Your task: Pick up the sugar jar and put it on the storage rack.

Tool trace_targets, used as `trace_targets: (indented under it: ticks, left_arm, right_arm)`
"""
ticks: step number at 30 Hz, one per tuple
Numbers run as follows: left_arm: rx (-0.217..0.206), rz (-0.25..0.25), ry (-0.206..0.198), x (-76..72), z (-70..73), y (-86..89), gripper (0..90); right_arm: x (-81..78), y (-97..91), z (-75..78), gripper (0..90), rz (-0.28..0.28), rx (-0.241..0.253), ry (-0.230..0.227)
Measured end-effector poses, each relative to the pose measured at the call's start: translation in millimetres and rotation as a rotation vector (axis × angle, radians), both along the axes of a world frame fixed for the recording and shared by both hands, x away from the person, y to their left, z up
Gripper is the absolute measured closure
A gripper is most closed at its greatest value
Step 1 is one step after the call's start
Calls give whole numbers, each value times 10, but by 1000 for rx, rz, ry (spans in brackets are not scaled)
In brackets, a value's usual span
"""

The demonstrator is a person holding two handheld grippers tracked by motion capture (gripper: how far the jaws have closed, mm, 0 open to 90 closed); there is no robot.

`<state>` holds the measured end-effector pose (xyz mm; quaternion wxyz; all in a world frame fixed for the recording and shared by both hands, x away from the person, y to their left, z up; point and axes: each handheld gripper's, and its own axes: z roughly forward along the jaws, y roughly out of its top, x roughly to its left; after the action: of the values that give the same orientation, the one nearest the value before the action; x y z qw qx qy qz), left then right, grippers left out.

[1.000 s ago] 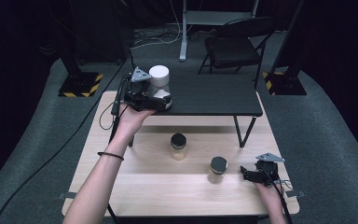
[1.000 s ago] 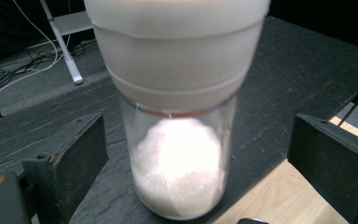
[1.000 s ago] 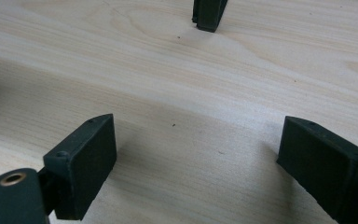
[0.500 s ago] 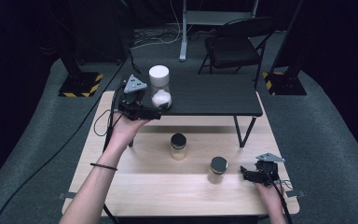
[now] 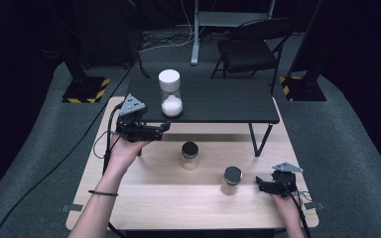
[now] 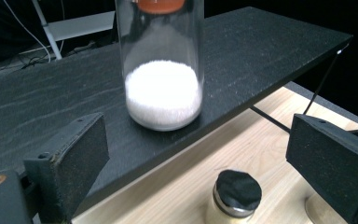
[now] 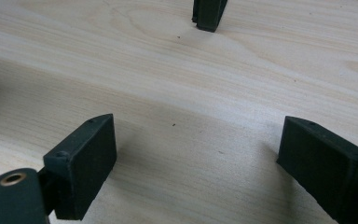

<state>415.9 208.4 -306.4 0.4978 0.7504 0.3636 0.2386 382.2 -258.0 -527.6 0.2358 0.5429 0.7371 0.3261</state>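
Observation:
A tall clear jar (image 5: 170, 95) with a white lid and white powder in its bottom stands upright on the black shelf (image 5: 228, 101). My left gripper (image 5: 161, 130) hovers open just in front of the shelf's near edge, a short way short of the jar. In the left gripper view the jar (image 6: 163, 93) stands ahead between the spread jaws of the left gripper (image 6: 200, 149), untouched. Two small black-lidded jars (image 5: 190, 155) (image 5: 232, 180) stand on the wooden table (image 5: 144, 198). My right gripper (image 5: 259, 186) rests open near the table's right front, empty. In its own view the right gripper (image 7: 196, 140) has bare wood between its jaws.
The black shelf stands on thin legs (image 5: 258, 141) over the back half of the wooden table. A shelf foot (image 7: 209, 14) shows ahead of the right gripper. One small jar (image 6: 235, 196) sits just below the left gripper. A folding chair (image 5: 250, 49) stands beyond the table.
My left gripper let go of the tall jar and drew back toward the person, off the shelf edge. The jar stays upright on the shelf. The right gripper has not moved.

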Motion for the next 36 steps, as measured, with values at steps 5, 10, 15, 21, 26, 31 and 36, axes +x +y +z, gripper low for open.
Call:
trace_targets:
  ticks: [5, 10, 15, 21, 26, 31, 36]
  left_arm:
    - [-3, -3, -14, -123, -72, 57, 55]
    - [9, 14, -12, -215, -210, 124, 55]
    - [-5, 13, 1, -259, -321, 194, 55]
    - [0, 26, -13, -371, -455, 290, 60]
    - [27, 34, -19, -463, -538, 310, 60]
    - [25, 38, -19, -531, -631, 336, 60]
    - [13, 39, -13, -564, -747, 385, 60]
  right_arm:
    - [0, 0, 0, 105, 0, 0, 0]
    - [0, 0, 0, 105, 0, 0, 0]
    - [0, 1, 0, 105, -1, -1, 0]
    - [0, 1, 0, 105, -1, -1, -1]
    - [-1, 1, 0, 105, -2, -1, -1]
    - [-1, 2, 0, 105, -2, -1, -1]
    - [-2, 1, 0, 105, -2, -1, -1]
